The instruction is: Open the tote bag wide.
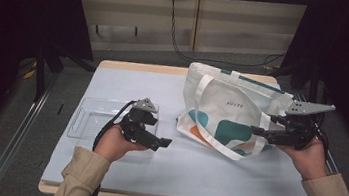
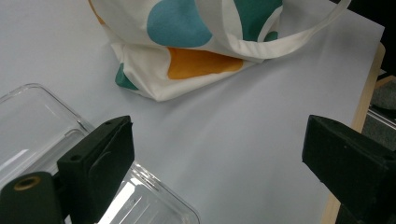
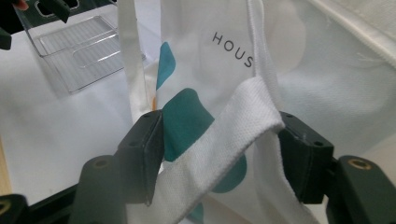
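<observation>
Clear plastic tray (image 1: 90, 117) beside printed tote bag (image 1: 221, 109).

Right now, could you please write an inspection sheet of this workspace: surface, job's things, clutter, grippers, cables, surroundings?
Surface: table with a pale cover and a wooden edge.
Job's things: white tote bag with teal and orange patches lies on its side; its strap runs between the right gripper's jaws.
Clutter: clear plastic tray at the left, nothing seen in it.
Grippers: right gripper part open around the strap, which touches one jaw, no firm pinch seen; left gripper open, nothing between its jaws, beside the tray.
Cables: one black cable trails from the left gripper; another runs across the floor behind the table.
Surroundings: dark curtains at both sides, pale wall behind.
</observation>
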A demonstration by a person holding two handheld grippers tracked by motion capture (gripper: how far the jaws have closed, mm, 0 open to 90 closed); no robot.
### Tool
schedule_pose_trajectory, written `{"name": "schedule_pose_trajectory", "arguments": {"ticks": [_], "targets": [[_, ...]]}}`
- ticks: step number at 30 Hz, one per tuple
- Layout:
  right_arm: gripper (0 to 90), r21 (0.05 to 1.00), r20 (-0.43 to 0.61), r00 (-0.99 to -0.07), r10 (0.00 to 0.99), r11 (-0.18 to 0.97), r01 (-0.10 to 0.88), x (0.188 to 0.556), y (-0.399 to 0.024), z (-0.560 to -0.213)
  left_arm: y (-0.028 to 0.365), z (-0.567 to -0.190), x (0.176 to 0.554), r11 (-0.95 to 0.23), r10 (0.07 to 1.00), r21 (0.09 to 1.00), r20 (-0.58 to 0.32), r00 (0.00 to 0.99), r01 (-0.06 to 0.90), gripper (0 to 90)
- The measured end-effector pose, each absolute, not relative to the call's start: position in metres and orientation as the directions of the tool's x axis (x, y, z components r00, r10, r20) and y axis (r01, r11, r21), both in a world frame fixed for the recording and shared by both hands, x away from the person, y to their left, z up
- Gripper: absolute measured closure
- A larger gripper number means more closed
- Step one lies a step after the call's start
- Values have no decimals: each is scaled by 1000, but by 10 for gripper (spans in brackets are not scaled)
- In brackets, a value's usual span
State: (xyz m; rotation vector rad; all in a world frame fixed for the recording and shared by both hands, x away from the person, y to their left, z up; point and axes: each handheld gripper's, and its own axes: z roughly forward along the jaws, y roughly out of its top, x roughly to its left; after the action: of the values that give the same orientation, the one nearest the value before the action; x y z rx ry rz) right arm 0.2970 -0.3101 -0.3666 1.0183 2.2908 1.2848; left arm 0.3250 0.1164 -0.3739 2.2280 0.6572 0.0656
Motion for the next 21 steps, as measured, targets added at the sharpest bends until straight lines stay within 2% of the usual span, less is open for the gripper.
{"name": "schedule_pose_trajectory", "arguments": {"ticks": [6,11,21], "targets": [[457,834,65,-701,710,347,429,296,-309,-371,113,-370,330,-546,480,715,-161,863,437,101],[572,822,71,-710,700,362,439,294,-309,-375,108,-368,334,-547,472,719,-157,868,428,104],[698,811,73,-723,686,381,444,291,-309,-381,98,-360,342,-553,459,722,-153,875,416,121]]}}
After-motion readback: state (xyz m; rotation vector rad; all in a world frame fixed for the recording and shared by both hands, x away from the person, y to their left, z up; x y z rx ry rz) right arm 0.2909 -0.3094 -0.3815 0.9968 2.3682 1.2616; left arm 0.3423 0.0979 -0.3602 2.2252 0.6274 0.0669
